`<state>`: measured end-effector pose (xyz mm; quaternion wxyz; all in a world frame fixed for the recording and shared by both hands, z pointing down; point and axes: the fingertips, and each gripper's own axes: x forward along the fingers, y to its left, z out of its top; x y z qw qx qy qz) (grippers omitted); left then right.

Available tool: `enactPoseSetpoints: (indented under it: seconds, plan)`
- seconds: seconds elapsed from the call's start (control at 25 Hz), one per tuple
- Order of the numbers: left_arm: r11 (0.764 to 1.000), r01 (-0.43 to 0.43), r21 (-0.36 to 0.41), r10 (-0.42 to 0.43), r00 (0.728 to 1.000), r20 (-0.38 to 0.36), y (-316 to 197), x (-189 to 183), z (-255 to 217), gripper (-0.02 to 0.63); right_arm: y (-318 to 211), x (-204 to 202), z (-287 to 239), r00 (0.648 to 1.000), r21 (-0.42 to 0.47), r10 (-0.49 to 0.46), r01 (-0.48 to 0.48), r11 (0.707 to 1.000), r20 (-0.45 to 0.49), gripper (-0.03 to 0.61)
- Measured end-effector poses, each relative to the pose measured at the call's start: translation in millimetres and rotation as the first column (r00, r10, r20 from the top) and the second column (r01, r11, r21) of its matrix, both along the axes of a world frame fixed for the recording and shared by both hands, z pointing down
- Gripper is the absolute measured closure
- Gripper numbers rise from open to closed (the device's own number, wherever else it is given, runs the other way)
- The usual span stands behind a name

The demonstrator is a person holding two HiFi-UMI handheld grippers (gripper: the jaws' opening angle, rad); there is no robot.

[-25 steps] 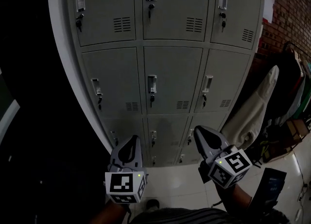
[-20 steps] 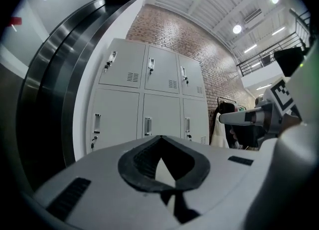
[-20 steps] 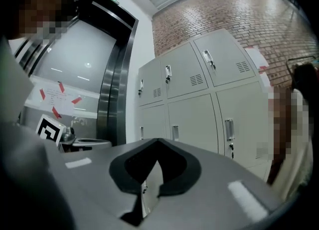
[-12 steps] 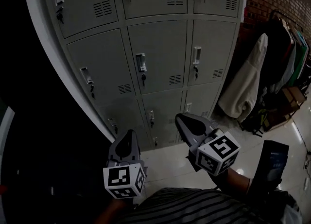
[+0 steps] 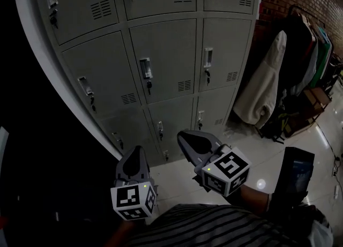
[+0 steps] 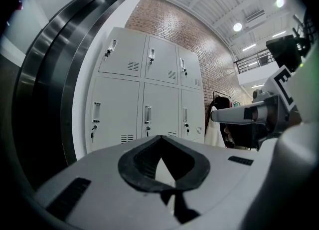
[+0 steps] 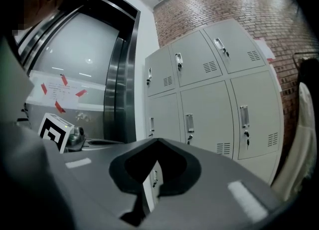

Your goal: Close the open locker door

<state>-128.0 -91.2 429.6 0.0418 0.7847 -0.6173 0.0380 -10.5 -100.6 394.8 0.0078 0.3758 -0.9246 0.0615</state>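
Your left tool (image 5: 134, 152) and right tool (image 5: 185, 137) are grey shells tapering to a point, each with a dark, teardrop-shaped opening rimmed in black behind the tips. Behind them sit white cubes printed with black square markers, the left cube (image 5: 133, 200) and right cube (image 5: 225, 172), each carrying a small green light (image 5: 144, 185). You wear a dark shirt (image 5: 214, 229) with thin pale stripes

Head view steeply down; both gripper views forward; all share lockers (image 5: 166, 58)
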Motion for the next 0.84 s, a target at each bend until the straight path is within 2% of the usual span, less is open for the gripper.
enactPoseSetpoints:
  seconds: [0.64, 0.84]
  plan:
    - [1.000, -0.025, 0.000, 0.025, 1.000, -0.008, -7.6, 28.6, 3.2, 0.610, -1.8, 12.5, 6.0, 0.999, 0.004, -0.028, 0.028, 1.000, -0.020, 0.578]
    - [0.999, -0.042, 0.002, 0.042, 0.999, -0.003, -6.1, 39.6, 4.3, 0.609, 1.4, 22.7, 4.9, 1.000, 0.014, -0.007, 0.007, 1.000, -0.012, 0.578]
